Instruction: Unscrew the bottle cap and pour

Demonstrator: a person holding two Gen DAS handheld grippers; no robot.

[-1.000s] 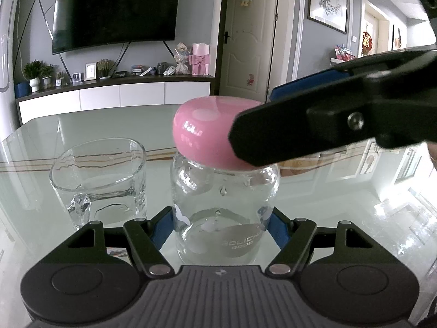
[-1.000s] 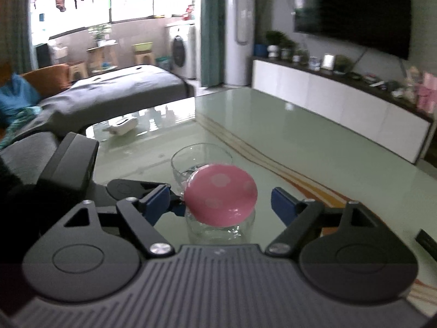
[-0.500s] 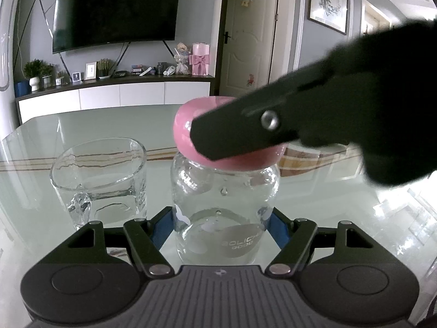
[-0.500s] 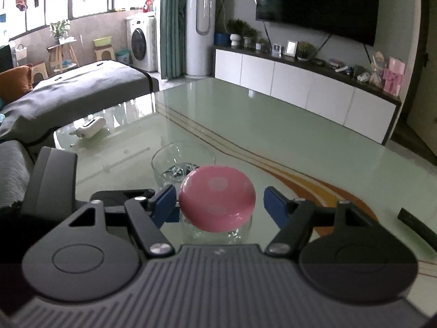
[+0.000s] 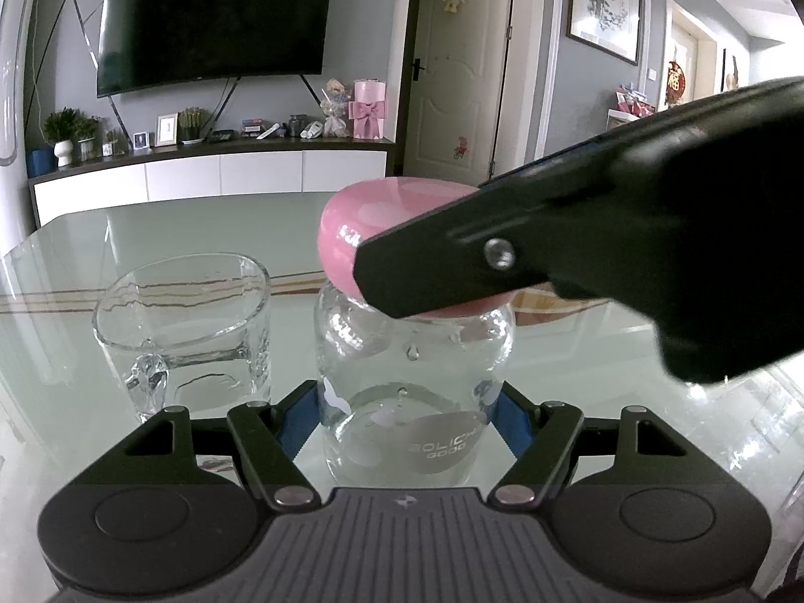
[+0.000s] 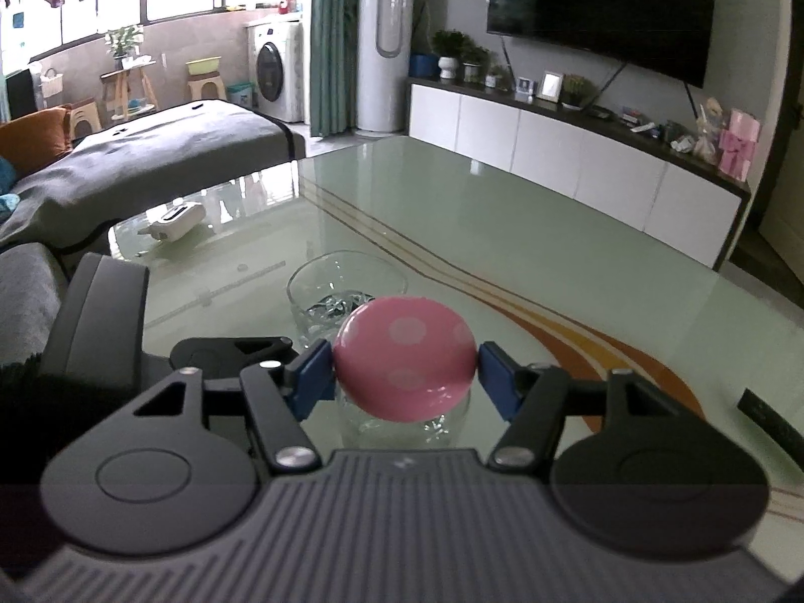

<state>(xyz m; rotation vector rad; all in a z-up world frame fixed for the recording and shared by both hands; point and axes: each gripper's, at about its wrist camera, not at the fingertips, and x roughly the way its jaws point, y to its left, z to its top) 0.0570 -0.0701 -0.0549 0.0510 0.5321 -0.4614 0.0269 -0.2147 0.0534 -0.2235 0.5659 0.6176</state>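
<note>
A clear glass bottle (image 5: 412,392) with a pink dotted cap (image 6: 404,352) stands on the glass table (image 5: 151,221). My left gripper (image 5: 409,414) is shut on the bottle's lower body, blue pads on both sides. My right gripper (image 6: 404,372) is shut on the cap, its blue pads pressing the cap's left and right rim. In the left wrist view one black finger (image 5: 452,266) of the right gripper crosses in front of the cap (image 5: 362,221). An empty clear glass (image 5: 183,321) stands just left of the bottle; the right wrist view shows this glass (image 6: 326,296) behind the cap.
A white remote-like object (image 6: 173,213) lies at the table's far left edge. A dark flat object (image 6: 769,417) lies on the table at the right. Beyond the table stand a white TV cabinet (image 5: 216,176) and a grey sofa (image 6: 125,161).
The right gripper's jaws have closed from wide apart onto the pink cap. Its finger shifted across the cap in the left wrist view. The left gripper and bottle stayed still.
</note>
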